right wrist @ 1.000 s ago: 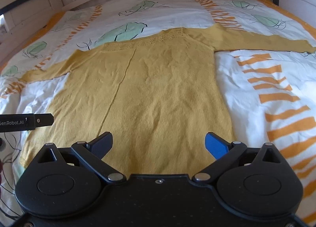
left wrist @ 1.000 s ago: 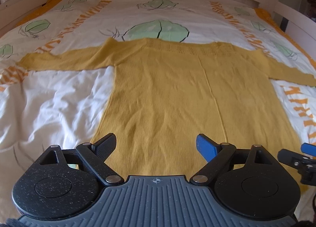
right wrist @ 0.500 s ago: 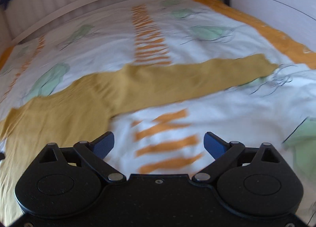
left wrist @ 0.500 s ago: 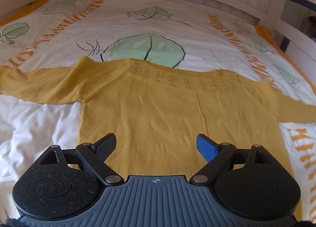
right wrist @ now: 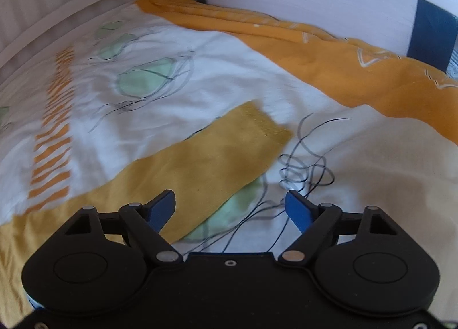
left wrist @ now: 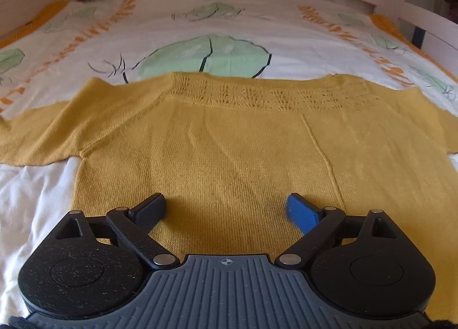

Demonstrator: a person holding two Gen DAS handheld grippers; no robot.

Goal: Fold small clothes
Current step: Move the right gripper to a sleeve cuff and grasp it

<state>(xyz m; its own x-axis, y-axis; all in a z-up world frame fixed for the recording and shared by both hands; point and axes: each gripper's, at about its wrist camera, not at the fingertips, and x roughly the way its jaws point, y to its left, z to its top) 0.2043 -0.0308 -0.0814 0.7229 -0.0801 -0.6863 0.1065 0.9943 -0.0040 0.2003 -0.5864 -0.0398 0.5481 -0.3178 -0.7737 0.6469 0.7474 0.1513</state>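
Both claws have pushed up the bed since a second ago, the right swinging out along the sleeve. Ahead of the left gripper, spread wide and holding nothing, lies the yellow sweater, flat on the duvet. Right gripper, equally released, hovers with the sleeve cuff just beyond its left finger. Pinch that cuff squarely, both layers, then carry it across the body.
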